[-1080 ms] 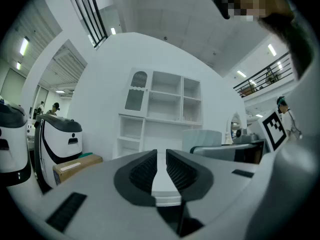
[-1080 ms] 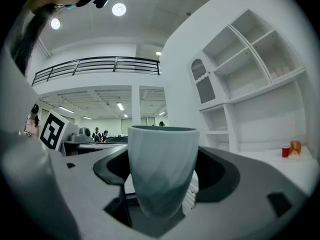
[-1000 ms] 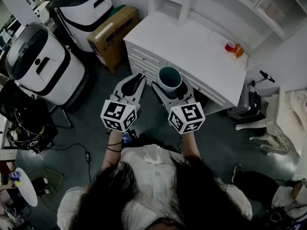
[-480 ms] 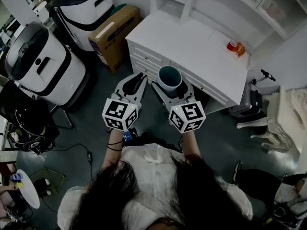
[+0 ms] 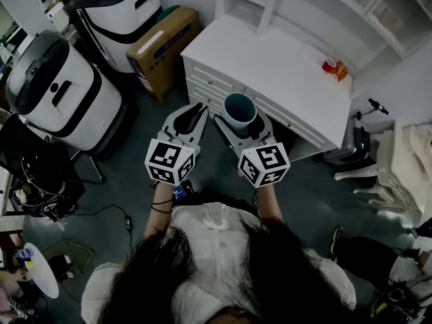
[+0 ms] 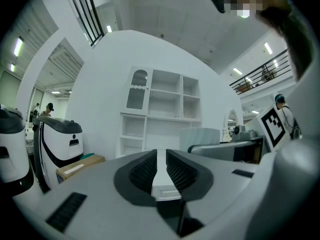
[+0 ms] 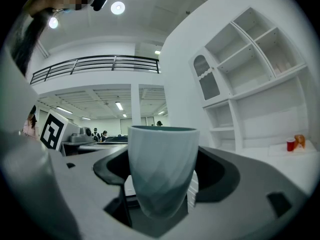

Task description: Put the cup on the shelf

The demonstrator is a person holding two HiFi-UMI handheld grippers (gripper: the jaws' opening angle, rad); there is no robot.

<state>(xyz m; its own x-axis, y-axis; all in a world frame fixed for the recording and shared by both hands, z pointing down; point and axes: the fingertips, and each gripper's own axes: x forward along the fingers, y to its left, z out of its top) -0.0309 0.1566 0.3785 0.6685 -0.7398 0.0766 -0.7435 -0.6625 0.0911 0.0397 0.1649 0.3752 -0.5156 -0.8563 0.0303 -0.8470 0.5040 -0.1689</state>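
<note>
The right claw (image 5: 241,125) grips the teal cup (image 7: 162,174) around its lower body, upright, mid-frame, short of the white tabletop (image 5: 270,66). It is likely ceramic: stiff, slick, breakable. The left claw (image 6: 161,169) is pinched together, empty. Only the right gripper view shows the shelf (image 7: 250,84) compartments face-on

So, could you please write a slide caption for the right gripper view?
Right tongs hold an upright pale teal tapered cup, with the white shelf unit ahead at right.
</note>
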